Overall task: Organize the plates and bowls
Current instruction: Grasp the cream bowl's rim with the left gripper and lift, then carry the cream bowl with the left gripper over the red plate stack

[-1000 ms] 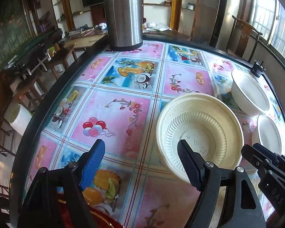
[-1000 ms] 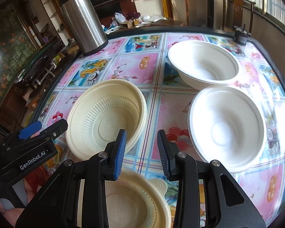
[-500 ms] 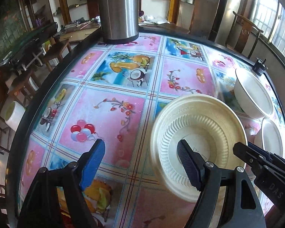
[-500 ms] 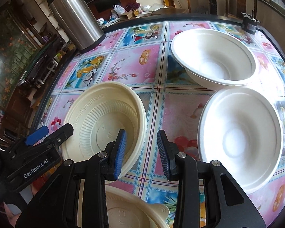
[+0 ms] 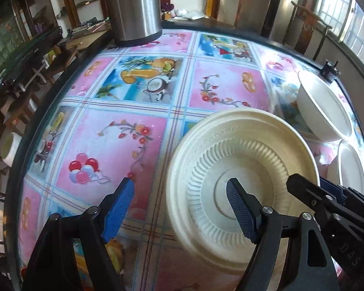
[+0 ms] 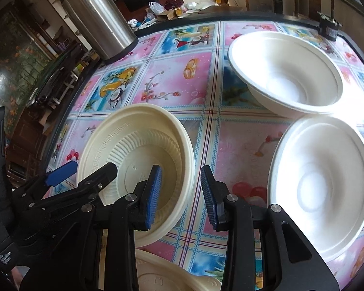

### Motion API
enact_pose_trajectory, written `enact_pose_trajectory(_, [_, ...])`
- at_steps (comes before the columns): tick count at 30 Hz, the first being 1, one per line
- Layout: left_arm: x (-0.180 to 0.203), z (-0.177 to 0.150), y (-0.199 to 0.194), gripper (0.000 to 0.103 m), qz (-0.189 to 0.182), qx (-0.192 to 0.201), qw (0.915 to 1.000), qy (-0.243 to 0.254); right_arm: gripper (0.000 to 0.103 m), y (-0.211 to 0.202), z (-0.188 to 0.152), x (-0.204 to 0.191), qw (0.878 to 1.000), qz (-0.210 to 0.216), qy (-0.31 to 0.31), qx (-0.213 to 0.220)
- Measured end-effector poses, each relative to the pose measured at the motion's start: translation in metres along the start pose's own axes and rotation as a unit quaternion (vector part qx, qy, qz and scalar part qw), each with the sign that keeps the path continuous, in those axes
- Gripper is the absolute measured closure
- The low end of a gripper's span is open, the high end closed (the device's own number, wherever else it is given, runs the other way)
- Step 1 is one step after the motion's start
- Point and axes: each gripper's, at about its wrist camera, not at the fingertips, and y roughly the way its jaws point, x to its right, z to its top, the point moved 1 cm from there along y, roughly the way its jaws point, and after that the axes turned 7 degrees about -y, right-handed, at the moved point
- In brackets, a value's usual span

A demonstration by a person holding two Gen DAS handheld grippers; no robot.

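Cream ribbed bowl (image 5: 242, 177) sits on the desk (image 5: 123, 145) w/ the printed fruit cloth, near edge, left of two white bowls. Looks like thin disposable pulp/foam: prob. very light, semi-stiff, rim flexes if squeezed, dents easy. Not slippery; ribs give some bite.

Left tool (image 5: 179, 208) is spread wide, gripping nothing: its right finger hangs over the bowl's inside, its left finger over bare cloth, so the bowl's left rim lies between them. Right tool (image 6: 180, 196) has a narrow gap, not clenched on anything; the bowl's right rim sits in that gap as seen from the right wrist, contact can't tell.

Best hold, I'd judge: pinch the rim wall, one pad inside, one outside, light squeeze only. Too hard and the wall buckles; too little weight to stay put, so a nudge will skate it across the cloth.

White bowl far right (image 6: 286, 72) and white bowl near right (image 6: 320, 181) look same class of stuff, smoother, maybe slicker. A second cream dish (image 6: 162, 276) lies at the near edge under the right tool. Steel flask (image 6: 97, 17) far left, well apart.
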Motion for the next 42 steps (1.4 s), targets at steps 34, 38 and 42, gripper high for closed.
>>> enact_pose_trajectory(34, [-0.050, -0.022, -0.103, 0.083, 0.005, 0.086, 0.9962, -0.009, 0.084, -0.073, -0.021, -0.073, 0.996, 0.023, -0.057, 0.060])
enact_pose_trajectory(38, [-0.068, -0.042, -0.117, 0.083, 0.009, 0.095, 0.9953, -0.013, 0.084, -0.084, -0.038, -0.092, 0.995, 0.028, -0.074, 0.058])
enact_pose_trajectory(42, [-0.090, -0.066, -0.129, 0.083, 0.013, 0.099, 0.9947, -0.023, 0.083, -0.095, -0.060, -0.115, 0.994, 0.036, -0.089, 0.057])
